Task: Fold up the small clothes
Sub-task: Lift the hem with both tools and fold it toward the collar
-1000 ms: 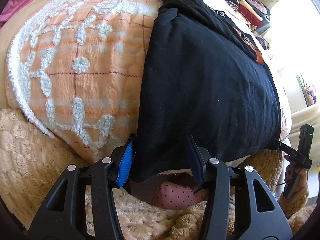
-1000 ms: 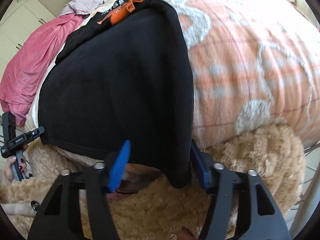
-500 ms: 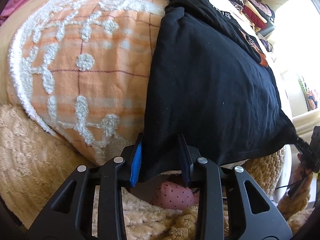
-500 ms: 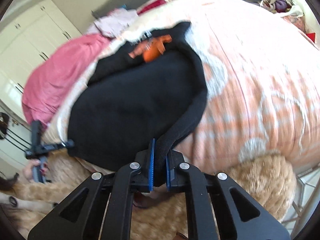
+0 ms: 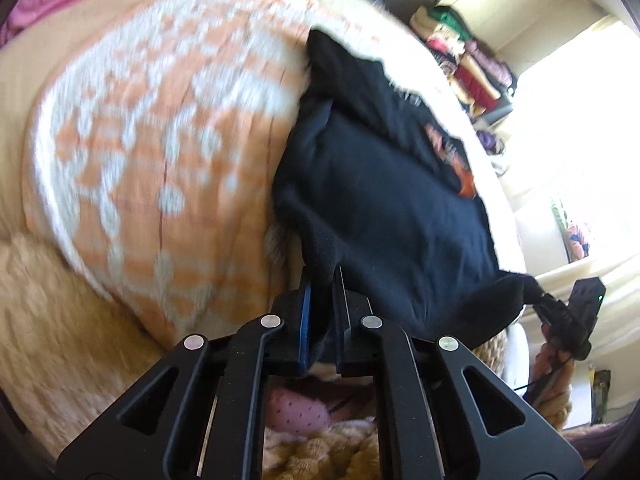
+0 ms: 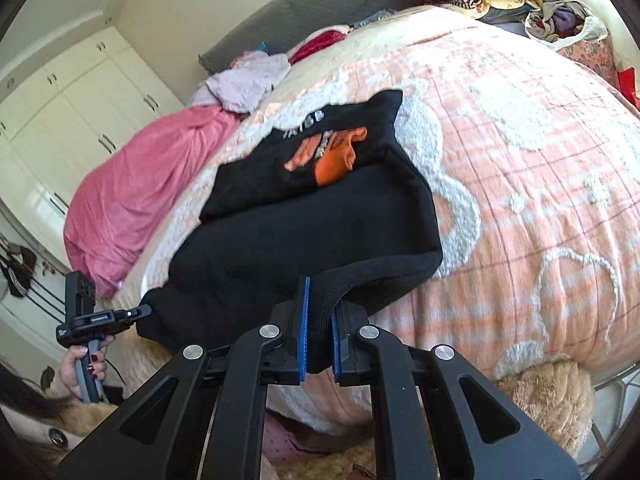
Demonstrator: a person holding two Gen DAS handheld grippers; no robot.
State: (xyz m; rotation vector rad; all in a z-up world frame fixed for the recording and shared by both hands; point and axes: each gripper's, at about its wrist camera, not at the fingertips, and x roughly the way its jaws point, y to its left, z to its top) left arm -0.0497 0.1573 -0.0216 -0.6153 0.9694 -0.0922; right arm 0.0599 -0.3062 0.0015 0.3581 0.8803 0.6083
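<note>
The black garment (image 6: 304,240) lies on the bed, spread over the peach-and-white bedspread (image 6: 540,184) near the bed's near edge, its orange print (image 6: 332,156) facing up toward the far end. Its near hem is raised off the bedspread at both corners because each gripper has one corner pinched. The right gripper (image 6: 318,344) has its fingers clamped narrow on the hem corner toward the bed's open middle, the blue pads pressed on a thick roll of black cloth. The left gripper (image 5: 320,328) holds the other hem corner the same way, fingers narrow with fabric bunched between them; this corner lies toward the side of the bed where the pink blanket (image 6: 132,184) is heaped. Holding both corners at once keeps the hem taut and level between them, which I judge is meant to let the lower half travel over the printed half as one flat fold. The upper part stays flat on the bed, serving as the anchor. The likely risk is a corner slipping out, since the cloth is thick and rolled
</note>
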